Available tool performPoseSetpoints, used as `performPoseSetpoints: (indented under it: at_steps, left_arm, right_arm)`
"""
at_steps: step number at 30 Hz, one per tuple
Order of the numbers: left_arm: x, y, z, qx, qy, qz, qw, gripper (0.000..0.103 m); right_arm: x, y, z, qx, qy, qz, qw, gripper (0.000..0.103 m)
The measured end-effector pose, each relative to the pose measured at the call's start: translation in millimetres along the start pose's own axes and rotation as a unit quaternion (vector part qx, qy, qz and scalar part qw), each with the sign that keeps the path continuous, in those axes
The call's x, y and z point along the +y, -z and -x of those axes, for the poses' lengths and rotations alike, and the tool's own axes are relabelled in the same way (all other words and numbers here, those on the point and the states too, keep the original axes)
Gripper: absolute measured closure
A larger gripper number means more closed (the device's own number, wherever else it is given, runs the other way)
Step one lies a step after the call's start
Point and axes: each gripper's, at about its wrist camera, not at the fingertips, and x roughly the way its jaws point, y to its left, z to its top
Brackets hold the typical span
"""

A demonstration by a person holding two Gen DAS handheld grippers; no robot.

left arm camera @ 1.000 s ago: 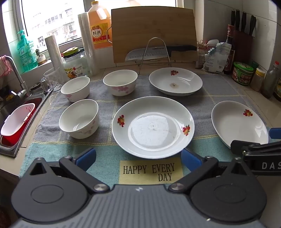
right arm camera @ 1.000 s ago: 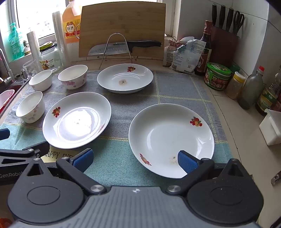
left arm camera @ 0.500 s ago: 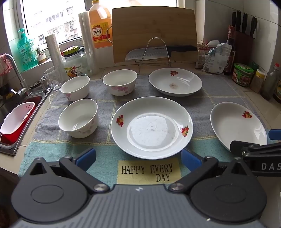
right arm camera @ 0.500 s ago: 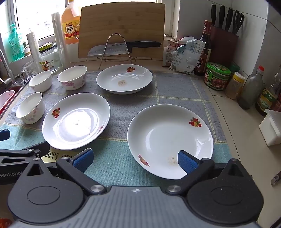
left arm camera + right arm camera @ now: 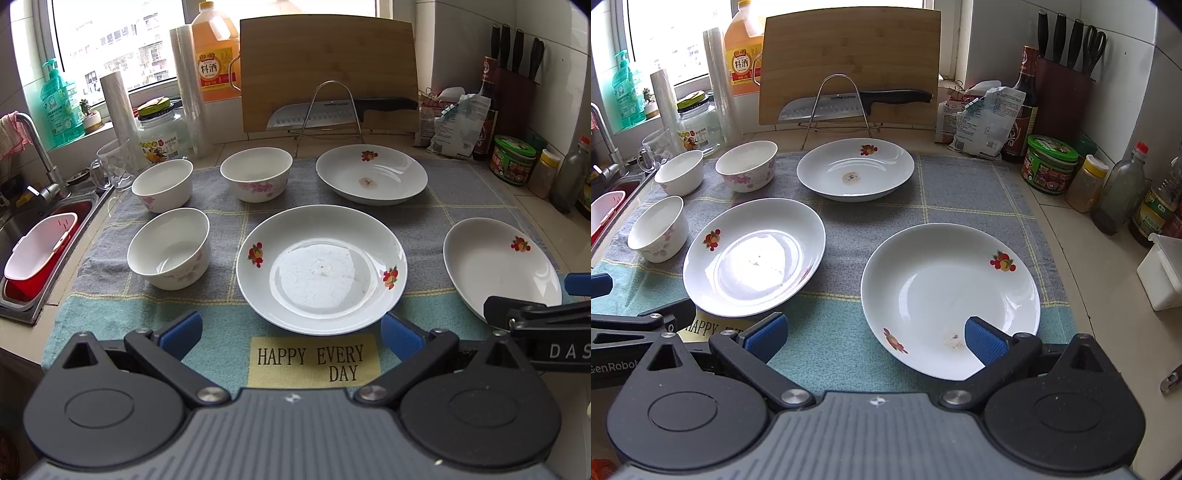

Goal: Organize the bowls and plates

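Three white plates with fruit prints lie on a grey-and-teal towel [image 5: 221,343]: a centre plate [image 5: 321,269], a far plate [image 5: 371,173] and a right plate [image 5: 949,295]. Three white flowered bowls stand at the left: a near bowl [image 5: 169,247], a far-left bowl [image 5: 162,184] and a far-middle bowl [image 5: 256,173]. My left gripper [image 5: 291,334] is open just short of the centre plate's near rim. Over the near edge of the right plate my right gripper [image 5: 873,338] stands open, its right pad [image 5: 984,341] above the plate's inside. Neither holds anything.
A sink [image 5: 22,236] with a red-and-white basin lies at the left. A cutting board [image 5: 328,70], knife on a wire rack [image 5: 332,110], bottles and jars line the back. Jars and bottles [image 5: 1115,188] and a white box [image 5: 1161,273] stand at the right.
Both grippers have drifted slightly; the plates sit a little lower and left in the views. Neither gripper has changed its opening, and no dish has moved.
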Motion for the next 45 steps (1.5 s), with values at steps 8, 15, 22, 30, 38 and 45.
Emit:
performPoseSetpoints:
  at_steps: [8,15,22,30,38,45]
  left_arm:
    - [-0.2,-1.0,2.7,-0.003,-0.003,0.001,1.0,0.001]
    - [-1.1,-1.5,4.1,-0.003,-0.006,0.001,1.0,0.001]
    - [-0.8,-0.5,4.8,-0.003,-0.006,0.004,1.0,0.001]
    - [-1.5,-0.8,7.3,-0.003,-0.009,0.005,0.9999,0.001]
    - [-3.2,0.1,8.6,-0.004,-0.011,0.007,0.9999,0.001]
    - [-5.9,1.2,12.3,-0.007,-0.012,0.008,0.9999,0.001]
  right_arm:
    - [-0.4,-1.3,0.8,-0.003,-0.001,0.002,1.0,0.0]
    - [-1.4,-1.4,1.8,-0.004,-0.002,0.001,1.0,0.0]
    - [-2.2,-1.6,2.2,-0.005,-0.002,0.003,1.0,0.0]
    - [-1.7,-0.7,3.6,-0.007,-0.002,0.006,1.0,0.0]
    - [-2.2,0.3,5.7,-0.009,-0.003,0.008,1.0,0.0]
    - [-5.2,1.3,9.4,-0.012,-0.004,0.01,1.0,0.0]
